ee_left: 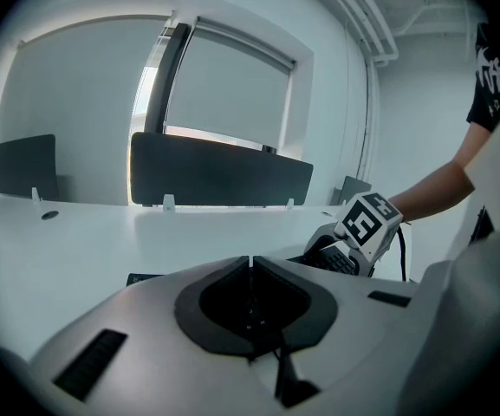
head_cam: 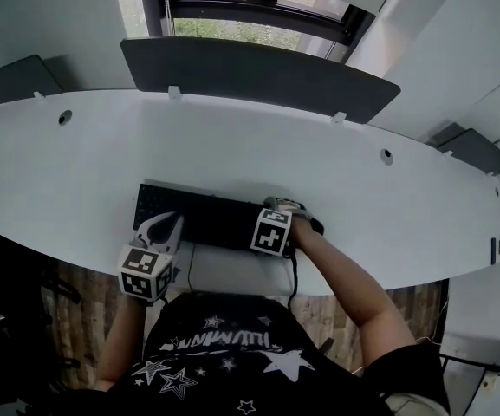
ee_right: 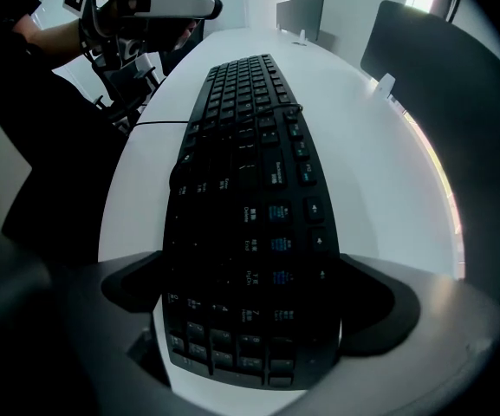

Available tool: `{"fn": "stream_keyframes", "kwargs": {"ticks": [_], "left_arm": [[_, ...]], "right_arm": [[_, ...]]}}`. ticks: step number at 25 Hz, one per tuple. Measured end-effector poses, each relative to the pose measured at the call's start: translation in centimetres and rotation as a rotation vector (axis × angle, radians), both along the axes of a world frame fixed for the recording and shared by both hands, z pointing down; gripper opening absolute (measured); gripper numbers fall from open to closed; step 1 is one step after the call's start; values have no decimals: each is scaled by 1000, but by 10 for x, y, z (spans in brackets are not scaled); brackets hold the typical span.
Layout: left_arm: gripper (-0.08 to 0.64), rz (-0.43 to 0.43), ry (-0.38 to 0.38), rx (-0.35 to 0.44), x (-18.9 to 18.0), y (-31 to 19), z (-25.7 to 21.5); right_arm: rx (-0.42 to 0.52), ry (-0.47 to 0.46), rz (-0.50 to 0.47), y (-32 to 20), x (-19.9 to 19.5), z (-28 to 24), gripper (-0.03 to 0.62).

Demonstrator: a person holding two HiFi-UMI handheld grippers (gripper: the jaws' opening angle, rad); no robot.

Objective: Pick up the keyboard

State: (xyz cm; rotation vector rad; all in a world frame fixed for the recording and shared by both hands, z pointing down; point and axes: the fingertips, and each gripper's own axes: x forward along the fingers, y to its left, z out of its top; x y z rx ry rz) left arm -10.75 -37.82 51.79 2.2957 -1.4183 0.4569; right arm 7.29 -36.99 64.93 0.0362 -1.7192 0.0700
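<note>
White bench [head_cam: 362, 189] spans the scene, with a dark divider panel [head_cam: 258, 76] standing along its far side. At the left, by the bench's near edge, the left tool [ee_left: 250, 263] has its jaws pressed together with nothing between them, just beside the left end of the black keyboard [head_cam: 211, 221]. The keyboard lies flat on the bench. At its right end, the right tool [ee_right: 254, 319] has its jaws spread wide, one against each long edge.

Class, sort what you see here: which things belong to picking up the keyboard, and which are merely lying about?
In the job: keyboard, right gripper, left gripper.
Lying about: desk, divider panels, window.
</note>
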Motion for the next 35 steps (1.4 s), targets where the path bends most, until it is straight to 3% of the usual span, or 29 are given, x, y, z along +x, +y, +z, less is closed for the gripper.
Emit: {"fn": "stream_keyframes", "kwargs": {"ticks": [17,24,28,31,35], "left_arm": [[21,187,-58,31,-2,22,-9],[25,292,-174,11,-1,14,-3],[179,405,-265,43,7,8,-7],[225,493,-413,83,10,1,-7],[270,631,-547,58,22,-7,1]], "right_arm": [[418,78,35,5,5,-20,577],[562,119,45,10,9,-28,577],[597,142,53,16,10,-33,577],[629,120,61,17,4,-40,577],[688,138,64,18,6,-43,575]]}}
